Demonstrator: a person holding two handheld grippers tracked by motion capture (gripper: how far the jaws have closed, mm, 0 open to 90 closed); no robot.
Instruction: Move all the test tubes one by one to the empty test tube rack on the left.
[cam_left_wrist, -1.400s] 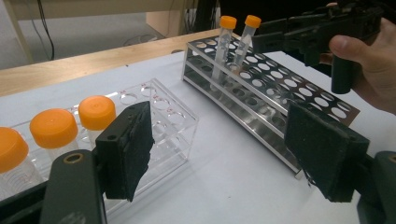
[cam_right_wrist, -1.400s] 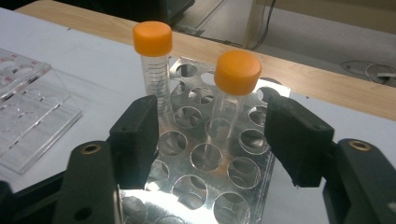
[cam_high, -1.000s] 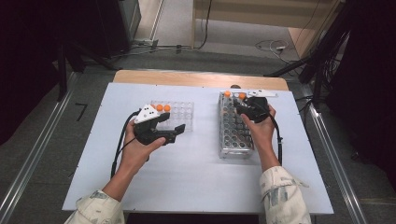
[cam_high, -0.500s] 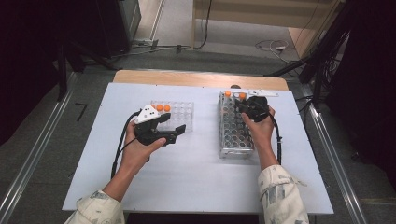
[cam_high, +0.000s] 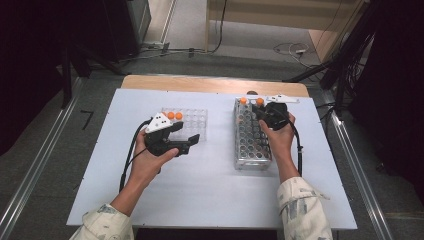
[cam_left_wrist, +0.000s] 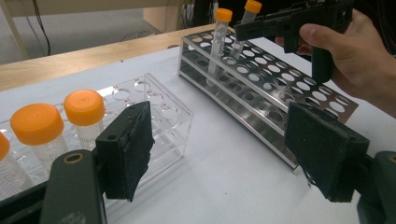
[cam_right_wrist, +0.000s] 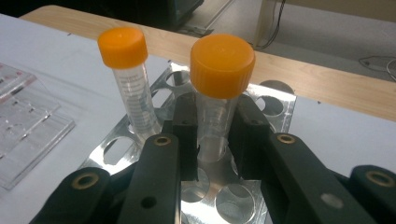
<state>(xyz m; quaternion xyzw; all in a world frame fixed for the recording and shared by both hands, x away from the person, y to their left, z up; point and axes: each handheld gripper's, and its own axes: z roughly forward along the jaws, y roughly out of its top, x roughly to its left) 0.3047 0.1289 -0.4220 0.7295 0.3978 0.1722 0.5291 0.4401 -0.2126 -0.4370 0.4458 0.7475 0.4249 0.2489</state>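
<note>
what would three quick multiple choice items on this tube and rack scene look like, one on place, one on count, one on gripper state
1. Where does the metal rack stand relative to the clear rack?
A. to its right
B. to its left
C. stacked on it

2. How many orange-capped tubes stand in the metal rack?
A. none
B. two
C. five

3. How does the left gripper stand?
A. shut on a tube
B. shut on the clear rack
C. open, holding nothing

Answers: 1 A, the high view shows metal rack right of the clear one. 2 B, the right gripper view shows two, one free and one between the right gripper jaws. 3 C, its jaws stand wide apart with bare table between.
</note>
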